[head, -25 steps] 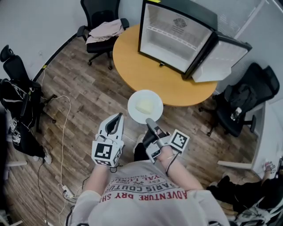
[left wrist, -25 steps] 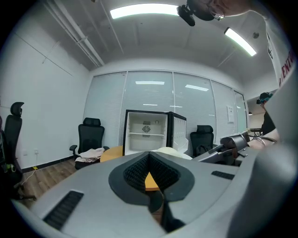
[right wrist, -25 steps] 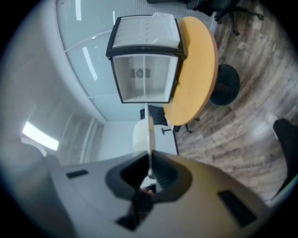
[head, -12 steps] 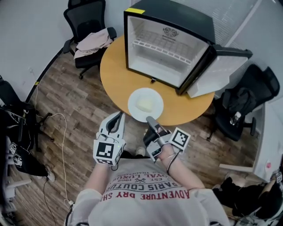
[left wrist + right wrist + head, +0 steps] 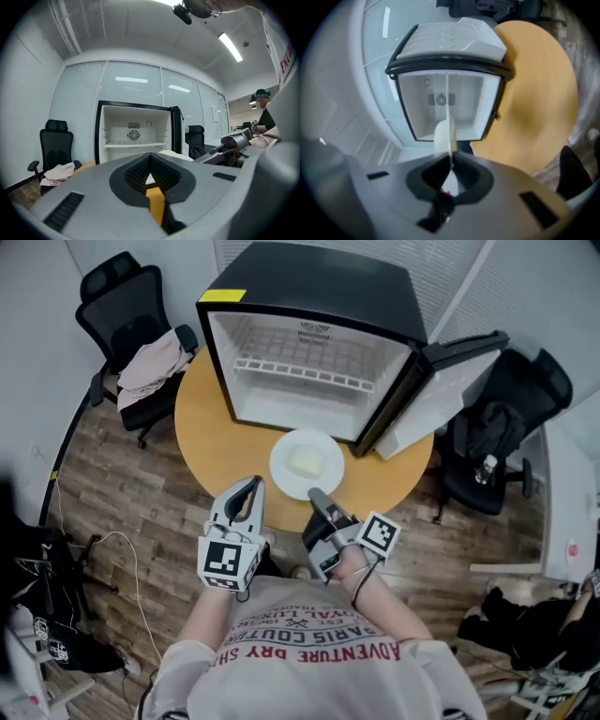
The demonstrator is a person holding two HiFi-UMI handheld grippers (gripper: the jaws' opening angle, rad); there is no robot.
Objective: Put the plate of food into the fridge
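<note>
A white plate (image 5: 284,451) carrying a pale block of food (image 5: 307,463) hangs level over the near edge of the round wooden table (image 5: 208,442). My right gripper (image 5: 317,495) is shut on the plate's near rim. In the right gripper view the plate (image 5: 449,119) runs edge-on out of the jaws of that gripper (image 5: 451,161), toward the open fridge (image 5: 443,101). My left gripper (image 5: 251,487) is held to the left of the plate, shut and empty. The black fridge (image 5: 309,352) stands on the table with its white inside bare and a wire shelf across it.
The fridge door (image 5: 441,390) swings out to the right. A black chair with clothes (image 5: 150,367) stands at the left, and another black chair (image 5: 497,427) at the right. Cables and bags lie on the wooden floor (image 5: 103,512) at the left.
The person has walked toward the table. The fridge and table have come closer and more central, and the plate now hangs over the table edge, still held by the right gripper.
</note>
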